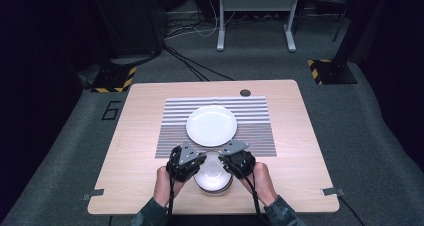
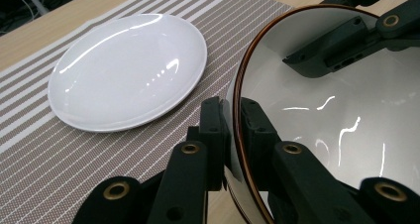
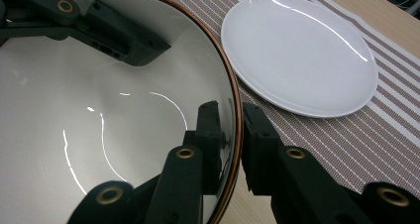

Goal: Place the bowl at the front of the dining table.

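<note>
Bowl [image 1: 214, 173] rim seemingly pinched by both grippers.

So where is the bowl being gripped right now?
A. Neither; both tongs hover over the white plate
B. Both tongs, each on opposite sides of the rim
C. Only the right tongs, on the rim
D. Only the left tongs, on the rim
B: the left tongs and the right tongs each pinch the brown-edged rim of the bowl, with one jaw inside and one outside.
</note>
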`<state>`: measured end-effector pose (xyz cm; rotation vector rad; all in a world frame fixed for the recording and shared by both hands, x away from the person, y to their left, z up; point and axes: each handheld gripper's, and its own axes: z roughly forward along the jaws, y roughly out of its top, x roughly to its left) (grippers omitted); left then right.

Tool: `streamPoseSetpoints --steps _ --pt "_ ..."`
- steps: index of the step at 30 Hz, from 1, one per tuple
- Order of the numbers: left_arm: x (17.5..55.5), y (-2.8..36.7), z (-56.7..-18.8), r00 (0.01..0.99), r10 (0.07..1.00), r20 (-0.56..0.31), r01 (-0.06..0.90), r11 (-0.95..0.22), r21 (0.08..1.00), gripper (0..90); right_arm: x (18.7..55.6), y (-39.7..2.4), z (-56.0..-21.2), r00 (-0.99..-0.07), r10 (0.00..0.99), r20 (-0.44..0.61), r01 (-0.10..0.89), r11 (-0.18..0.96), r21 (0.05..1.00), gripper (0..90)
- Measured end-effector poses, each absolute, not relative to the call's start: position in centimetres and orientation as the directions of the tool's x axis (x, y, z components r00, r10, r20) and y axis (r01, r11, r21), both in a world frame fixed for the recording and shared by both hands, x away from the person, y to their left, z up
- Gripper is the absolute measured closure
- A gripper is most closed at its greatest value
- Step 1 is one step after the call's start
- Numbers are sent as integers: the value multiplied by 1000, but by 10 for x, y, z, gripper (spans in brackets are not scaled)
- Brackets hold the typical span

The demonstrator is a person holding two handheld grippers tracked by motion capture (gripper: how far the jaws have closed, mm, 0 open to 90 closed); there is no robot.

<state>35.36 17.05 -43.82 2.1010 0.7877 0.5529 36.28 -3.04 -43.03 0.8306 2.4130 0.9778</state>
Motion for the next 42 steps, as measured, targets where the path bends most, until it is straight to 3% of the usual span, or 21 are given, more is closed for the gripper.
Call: streamPoseSetpoints --steps 42 --pt "348 169 -415 694 700 170 246 -453 857 820 352 -33 -404 -704 675 -221 266 539 799 828"
